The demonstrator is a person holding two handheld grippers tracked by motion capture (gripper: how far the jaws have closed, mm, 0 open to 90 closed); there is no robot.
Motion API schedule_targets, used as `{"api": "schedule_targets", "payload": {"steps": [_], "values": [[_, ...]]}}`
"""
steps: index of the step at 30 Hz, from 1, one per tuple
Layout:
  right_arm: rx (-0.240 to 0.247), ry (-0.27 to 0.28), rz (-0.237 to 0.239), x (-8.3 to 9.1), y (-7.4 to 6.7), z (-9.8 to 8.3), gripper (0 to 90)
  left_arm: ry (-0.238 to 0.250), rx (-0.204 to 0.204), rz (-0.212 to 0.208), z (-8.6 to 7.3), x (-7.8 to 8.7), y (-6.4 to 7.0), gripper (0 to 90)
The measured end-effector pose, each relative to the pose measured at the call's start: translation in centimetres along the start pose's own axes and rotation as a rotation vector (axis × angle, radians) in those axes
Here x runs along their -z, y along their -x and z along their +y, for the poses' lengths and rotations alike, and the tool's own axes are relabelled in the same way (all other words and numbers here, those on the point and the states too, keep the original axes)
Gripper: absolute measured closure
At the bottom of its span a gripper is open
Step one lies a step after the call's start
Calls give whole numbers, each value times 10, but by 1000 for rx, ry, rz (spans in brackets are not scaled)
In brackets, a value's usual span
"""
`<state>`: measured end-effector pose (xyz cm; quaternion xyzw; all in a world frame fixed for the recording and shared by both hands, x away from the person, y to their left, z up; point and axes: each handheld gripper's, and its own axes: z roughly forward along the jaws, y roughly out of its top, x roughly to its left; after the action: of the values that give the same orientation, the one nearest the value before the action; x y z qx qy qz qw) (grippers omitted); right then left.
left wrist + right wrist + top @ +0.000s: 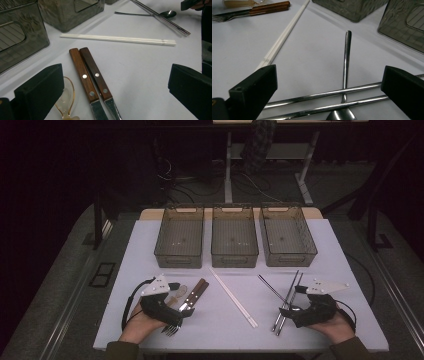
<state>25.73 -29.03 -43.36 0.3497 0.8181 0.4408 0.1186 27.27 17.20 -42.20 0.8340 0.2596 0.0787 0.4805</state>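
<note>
**On the white tabletop: both grippers spread over cutlery**

Near the front edge of the white tabletop [150, 250], the left gripper [167, 307] rests with its black fingers [40, 92] spread wide and nothing pinched. Between them, in the left gripper view, lie two wooden-handled knives [91, 80] side by side, handles touching, clear of both fingers. A translucent amber plastic spoon [65, 98] sits just beside the left-hand finger, partly hidden behind it. A fork [171, 330] pokes out beneath this gripper in the high view.

Over at the right, the right gripper [307, 312] also has its fingers [254, 90] wide apart, gripping nothing. Two steel chopsticks [324, 96] run crosswise between them, lying over the slim handle of a steel spoon [347, 60] that points away.

A pair of white chopsticks [233, 297] lies diagonally between the two grippers, well apart from both. Three smoky transparent plastic bins [235, 237] stand in a row along the far side.
</note>
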Motion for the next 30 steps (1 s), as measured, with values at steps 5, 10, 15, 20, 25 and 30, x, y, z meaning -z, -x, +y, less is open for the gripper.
{"api": "schedule_targets", "payload": {"steps": [5, 10, 15, 20, 25, 30], "values": [[-9, 1, -6, 1, 2, -1, 4, 1, 6, 0, -1, 0, 0, 0], [-29, -1, -21, 3, 6, -1, 4, 1, 14, -2, -2, 0, -1, 0], [-34, -16, -26, 2, 9, 0, 6, 2, 3, 10, -1, 1, 1, 0], [-56, -25, -34, 4, 11, 2, 97, 5, 4, 5, -3, 3, 2, 0], [-69, -30, -45, 7, 13, 3, 216, 8, 8, 1, -3, 2, 1, 0], [-82, -34, -49, 9, 17, 3, 318, 9, 9, -1, -3, 2, 1, 0]]}}
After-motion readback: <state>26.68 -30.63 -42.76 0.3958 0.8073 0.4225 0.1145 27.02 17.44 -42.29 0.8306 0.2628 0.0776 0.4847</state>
